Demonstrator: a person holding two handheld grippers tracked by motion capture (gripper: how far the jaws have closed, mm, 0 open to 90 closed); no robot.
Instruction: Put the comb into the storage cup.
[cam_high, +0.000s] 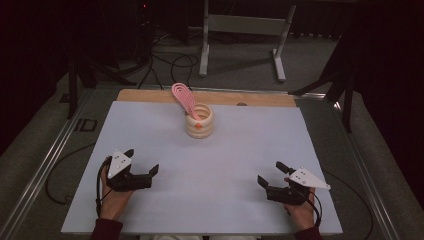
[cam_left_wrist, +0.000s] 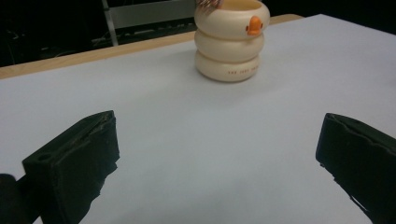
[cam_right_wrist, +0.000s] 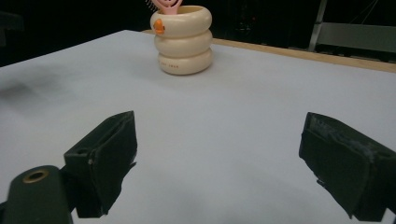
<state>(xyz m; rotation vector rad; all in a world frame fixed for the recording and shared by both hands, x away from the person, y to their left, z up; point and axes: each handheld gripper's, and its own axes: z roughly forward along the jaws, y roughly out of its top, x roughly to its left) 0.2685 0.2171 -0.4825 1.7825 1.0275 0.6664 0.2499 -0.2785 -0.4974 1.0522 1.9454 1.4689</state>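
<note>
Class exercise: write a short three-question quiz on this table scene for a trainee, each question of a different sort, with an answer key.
1. True or false: the pink comb lies flat on the white table.
2. What holds the comb? A) cream ringed holder B) tray C) left gripper
3. How do the jaws of the right gripper stand?

Key: 1 false, it stands leaning in the holder. 2 A. 3 Apart, holding nothing.

Dim room, evenly lit table (cam_high: 210, 150), soft focus.
</note>
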